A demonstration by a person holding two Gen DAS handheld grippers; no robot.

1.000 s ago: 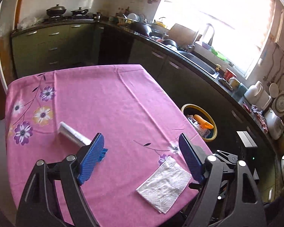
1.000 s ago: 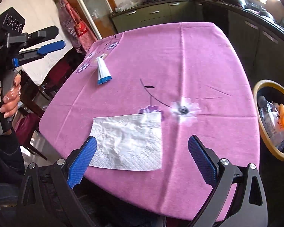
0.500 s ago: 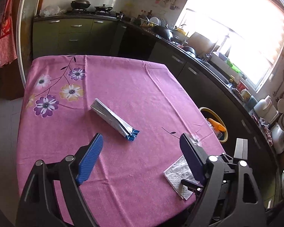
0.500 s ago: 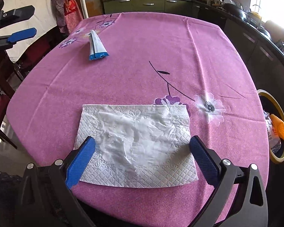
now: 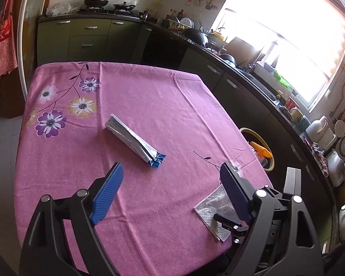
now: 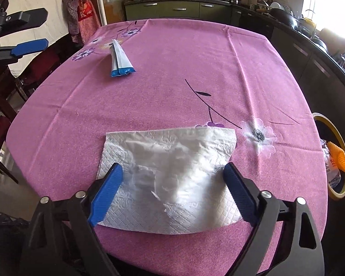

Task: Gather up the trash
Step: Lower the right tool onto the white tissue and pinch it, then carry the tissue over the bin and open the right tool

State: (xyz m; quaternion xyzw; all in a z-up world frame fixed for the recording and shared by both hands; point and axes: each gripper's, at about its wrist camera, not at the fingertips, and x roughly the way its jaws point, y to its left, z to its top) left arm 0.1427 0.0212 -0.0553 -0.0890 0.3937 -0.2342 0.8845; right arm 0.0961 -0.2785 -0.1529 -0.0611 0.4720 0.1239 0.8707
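Napkin (image 6: 170,179) dead centre between the right gripper (image 6: 172,172) tips, lying flat on the pink tablecloth (image 6: 172,73) near the table's front edge. Jaws are closing right now, blue pads resting on the paper near its L and R edges and bunching it up a bit betw. them, but no squeeze on it visible yet. Foil wrapper (image 6: 119,62) sits well ahead and to the left of that gripper, blue crimped end pointing back toward it.

Over to the left gripper (image 5: 170,172): jaws wide apart, nothing between them, hanging over bare cloth. Same wrapper (image 5: 133,141) lies just ahead of its tips, slanted, untouched. Napkin corner (image 5: 209,209) peeks out behind its right finger.

Trash bin (image 6: 333,151), yellow rim, stands on the floor off the table's right side, w/ an orange item and other rubbish already inside.
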